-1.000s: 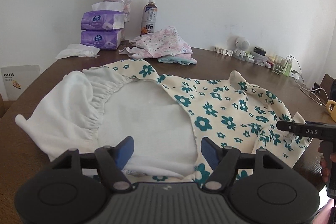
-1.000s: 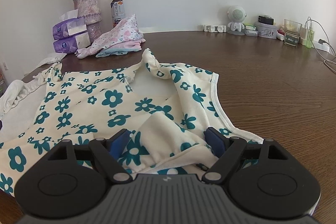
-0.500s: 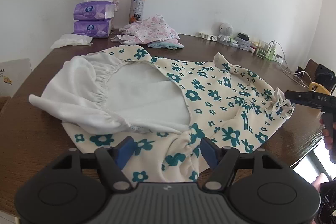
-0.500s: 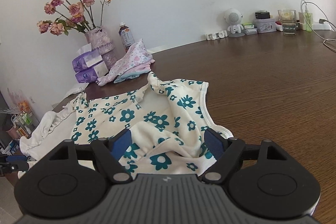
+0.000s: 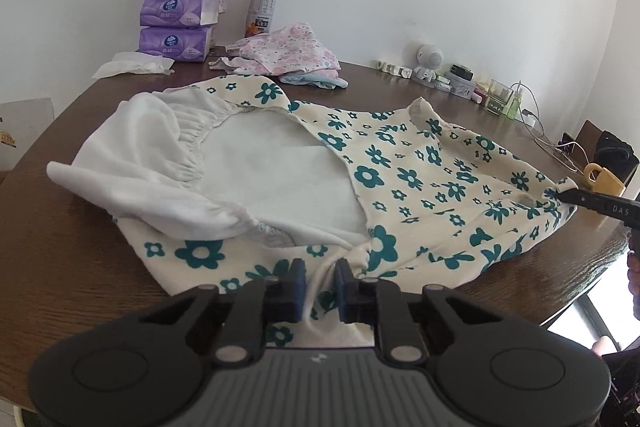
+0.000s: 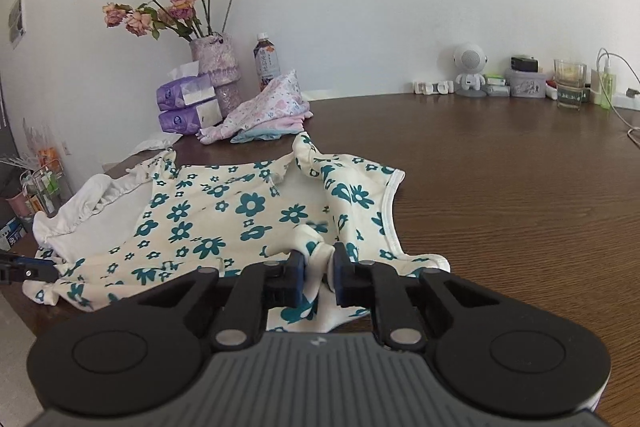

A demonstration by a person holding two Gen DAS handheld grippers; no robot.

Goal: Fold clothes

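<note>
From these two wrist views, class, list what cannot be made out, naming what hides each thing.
1. Near hem of the cream garment with teal flowers: both views, covered by each tool's black body.
2. Label text on the brown drink bottle: left view, too small.
3. Right tool as seen from the left view: cut off by the right edge.
4. Folded pink floral clothes, underside: hidden.

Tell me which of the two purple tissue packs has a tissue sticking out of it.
The upper tissue pack, stacked on the lower tissue pack: a white tissue rises from its top. The lower one shows none.
</note>
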